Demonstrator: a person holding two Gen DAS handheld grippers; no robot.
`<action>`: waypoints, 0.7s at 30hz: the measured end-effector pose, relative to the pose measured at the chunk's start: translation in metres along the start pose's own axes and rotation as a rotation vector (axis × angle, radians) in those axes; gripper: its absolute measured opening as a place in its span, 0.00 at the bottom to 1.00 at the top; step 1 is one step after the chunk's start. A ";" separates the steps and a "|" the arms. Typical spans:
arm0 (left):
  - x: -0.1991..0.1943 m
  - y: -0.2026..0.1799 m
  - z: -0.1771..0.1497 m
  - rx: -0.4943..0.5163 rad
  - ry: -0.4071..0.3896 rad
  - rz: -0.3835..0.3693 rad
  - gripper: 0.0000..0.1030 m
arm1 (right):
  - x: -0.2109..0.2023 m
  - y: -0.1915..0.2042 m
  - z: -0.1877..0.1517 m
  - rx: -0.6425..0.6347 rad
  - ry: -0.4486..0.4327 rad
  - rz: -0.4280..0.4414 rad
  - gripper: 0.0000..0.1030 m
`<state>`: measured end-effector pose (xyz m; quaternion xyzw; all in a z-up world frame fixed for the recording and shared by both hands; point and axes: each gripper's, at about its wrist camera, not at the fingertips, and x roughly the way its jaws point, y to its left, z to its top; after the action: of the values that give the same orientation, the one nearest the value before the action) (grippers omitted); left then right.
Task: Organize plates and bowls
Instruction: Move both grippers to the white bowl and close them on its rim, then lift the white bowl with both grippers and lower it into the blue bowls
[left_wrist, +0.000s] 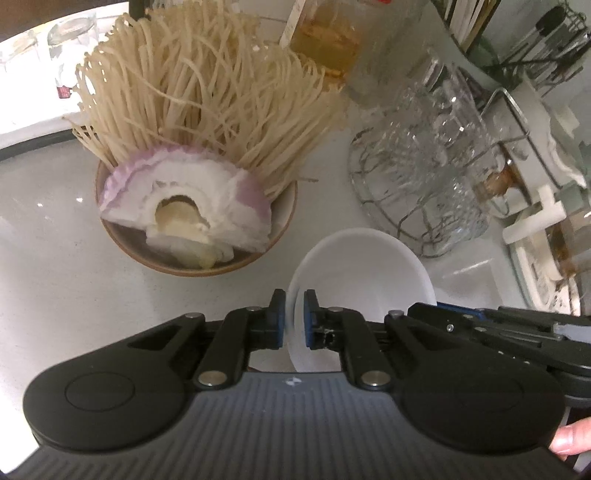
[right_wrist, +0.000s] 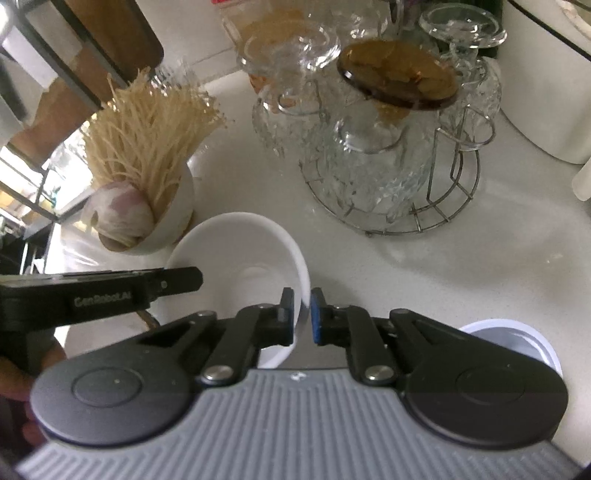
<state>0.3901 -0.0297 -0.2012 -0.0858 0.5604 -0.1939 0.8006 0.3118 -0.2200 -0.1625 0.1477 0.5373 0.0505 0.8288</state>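
A small white bowl (left_wrist: 364, 271) is held between both grippers above the white counter. My left gripper (left_wrist: 294, 319) is shut on the bowl's left rim. My right gripper (right_wrist: 302, 314) is shut on the bowl's (right_wrist: 240, 254) right rim. The left gripper's body also shows in the right wrist view (right_wrist: 110, 291) at the bowl's far side. A brown-rimmed bowl (left_wrist: 155, 254) with dry noodles and a cut onion stands just behind and left of the white bowl; it also shows in the right wrist view (right_wrist: 177, 206).
A wire rack of upturned glass cups (left_wrist: 424, 170) stands to the right; it also shows in the right wrist view (right_wrist: 388, 155), topped by an amber lid (right_wrist: 399, 74). A white-rimmed dish (right_wrist: 517, 339) lies at the right wrist view's lower right. Jars (left_wrist: 325, 40) stand behind.
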 end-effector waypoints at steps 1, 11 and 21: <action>-0.002 0.000 0.000 -0.004 -0.005 -0.004 0.12 | -0.003 -0.002 0.000 0.001 -0.006 0.003 0.11; -0.046 -0.024 -0.013 -0.004 -0.072 -0.034 0.12 | -0.054 -0.007 -0.011 0.031 -0.104 0.026 0.11; -0.086 -0.061 -0.036 0.029 -0.132 -0.027 0.12 | -0.101 -0.018 -0.030 0.002 -0.192 0.070 0.12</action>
<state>0.3182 -0.0476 -0.1176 -0.0944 0.5022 -0.2067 0.8343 0.2413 -0.2560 -0.0909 0.1713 0.4500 0.0643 0.8741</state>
